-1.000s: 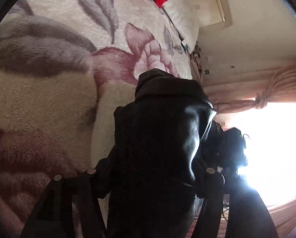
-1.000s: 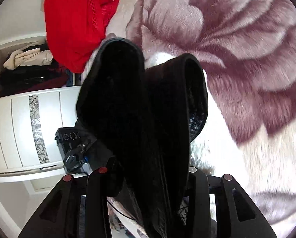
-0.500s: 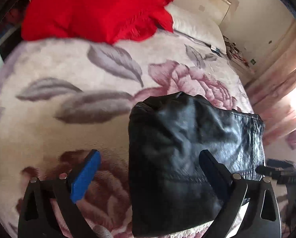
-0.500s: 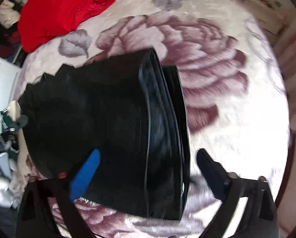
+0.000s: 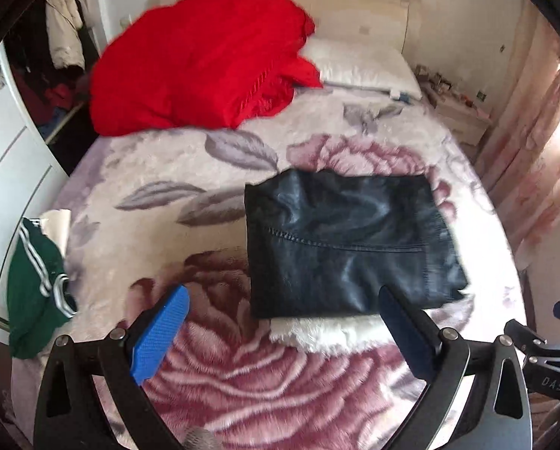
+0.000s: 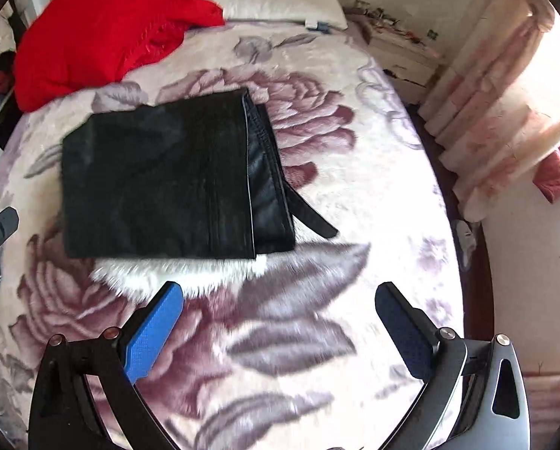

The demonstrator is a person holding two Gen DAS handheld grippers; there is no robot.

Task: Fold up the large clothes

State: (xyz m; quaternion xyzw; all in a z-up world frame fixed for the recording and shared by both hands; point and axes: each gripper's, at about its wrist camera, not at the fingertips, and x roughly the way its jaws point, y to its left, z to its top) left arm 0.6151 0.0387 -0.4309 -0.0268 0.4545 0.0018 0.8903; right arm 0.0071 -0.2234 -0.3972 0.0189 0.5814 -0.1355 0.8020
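Note:
A folded black leather jacket (image 5: pixel 347 247) (image 6: pixel 160 183) lies flat in the middle of the flower-patterned bedspread (image 5: pixel 242 386) (image 6: pixel 355 195). White fur trim (image 5: pixel 328 332) (image 6: pixel 175 273) sticks out under its near edge, and a black strap (image 6: pixel 310 213) pokes out at one side. My left gripper (image 5: pixel 282 296) hangs above the jacket's near edge, open, its blue pads (image 5: pixel 160 333) wide apart and holding nothing. My right gripper (image 6: pixel 278 288) hovers over bare bedspread just in front of the fur trim, also open and holding nothing.
A heap of red cloth (image 5: pixel 205 63) (image 6: pixel 107 26) and a white pillow (image 5: pixel 355 63) lie at the head of the bed. A green garment with white stripes (image 5: pixel 36 285) hangs over the left bed edge by a white wardrobe (image 5: pixel 2 172). A nightstand (image 5: pixel 460 116) and pink curtains (image 5: pixel 535 142) stand at the right.
Both grippers let go of the black jacket and opened wide. They rose and pulled back, tilting down, so the folded jacket now lies free on the bed.

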